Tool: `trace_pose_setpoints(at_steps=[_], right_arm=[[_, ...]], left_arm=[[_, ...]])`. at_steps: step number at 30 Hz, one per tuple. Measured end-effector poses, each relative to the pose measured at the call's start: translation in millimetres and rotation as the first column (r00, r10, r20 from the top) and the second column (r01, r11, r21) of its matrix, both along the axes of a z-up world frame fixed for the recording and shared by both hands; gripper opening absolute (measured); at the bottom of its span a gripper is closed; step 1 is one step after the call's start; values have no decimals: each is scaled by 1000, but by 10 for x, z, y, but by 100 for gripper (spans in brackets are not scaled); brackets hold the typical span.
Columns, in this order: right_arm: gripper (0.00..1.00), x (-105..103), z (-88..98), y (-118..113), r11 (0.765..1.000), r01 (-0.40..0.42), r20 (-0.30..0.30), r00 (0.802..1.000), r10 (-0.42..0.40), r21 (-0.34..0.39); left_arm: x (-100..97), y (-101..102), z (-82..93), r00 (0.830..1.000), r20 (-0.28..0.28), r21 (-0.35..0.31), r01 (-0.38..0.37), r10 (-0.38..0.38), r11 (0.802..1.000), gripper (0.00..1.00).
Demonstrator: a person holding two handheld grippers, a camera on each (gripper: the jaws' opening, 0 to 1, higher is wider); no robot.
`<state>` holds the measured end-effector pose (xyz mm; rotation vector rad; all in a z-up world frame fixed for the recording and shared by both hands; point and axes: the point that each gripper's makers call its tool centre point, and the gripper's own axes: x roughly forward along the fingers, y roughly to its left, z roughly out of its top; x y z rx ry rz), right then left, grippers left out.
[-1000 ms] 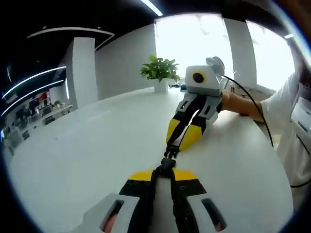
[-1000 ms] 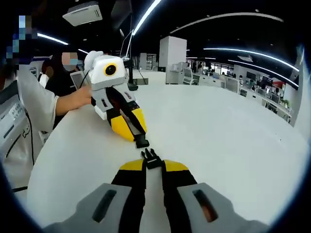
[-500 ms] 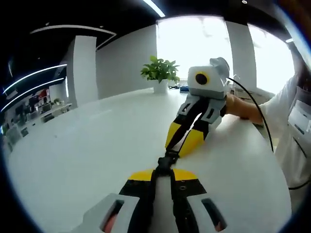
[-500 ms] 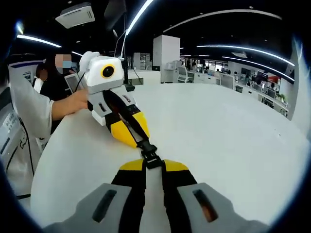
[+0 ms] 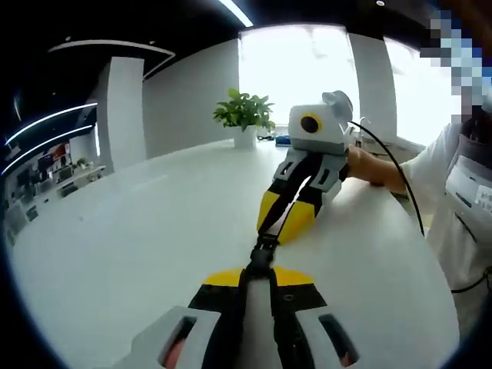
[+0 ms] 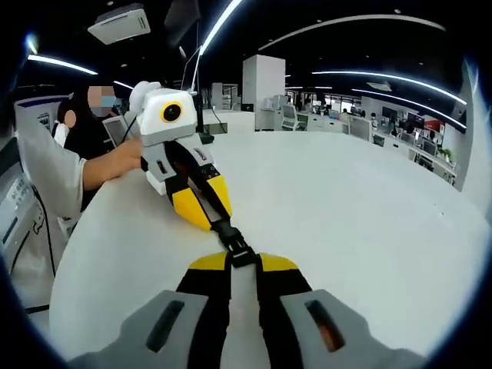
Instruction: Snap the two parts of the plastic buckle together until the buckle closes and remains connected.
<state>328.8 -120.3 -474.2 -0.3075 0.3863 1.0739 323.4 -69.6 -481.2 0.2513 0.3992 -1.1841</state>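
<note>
Left gripper [image 5: 260,270] and right gripper [image 6: 243,260] each clamped one end of the buckle [image 6: 233,241], which spanned tip to tip over the table [image 6: 346,207]. Halves looked mated; best push straight inward, aligned, confirming the latch.

I log: buckle [image 6: 234,247], black plastic, slight sheen; surface [image 6: 346,200], white, smooth, matt; hand-held gripper [image 5: 283,221] tips, glossy yellow plastic.
</note>
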Motion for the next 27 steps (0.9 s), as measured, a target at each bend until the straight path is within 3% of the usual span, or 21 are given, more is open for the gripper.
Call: trace_pose_setpoints(at_steps=[13,16,27], right_arm=[[12,-76,14,111,999,-45,-22,999,45,15],[12,-81,22,123,999,-44,15,999,44,-25],[12,-91,20,103,999,33,25,999,-32,-38]], left_arm=[[-15,-3,16,999,18,1,45,-45,999,11],[-7,13,27,999,19,-1,45,-45,999,11],[-43,12,21,1000,13,16,18,-18,1000,11]])
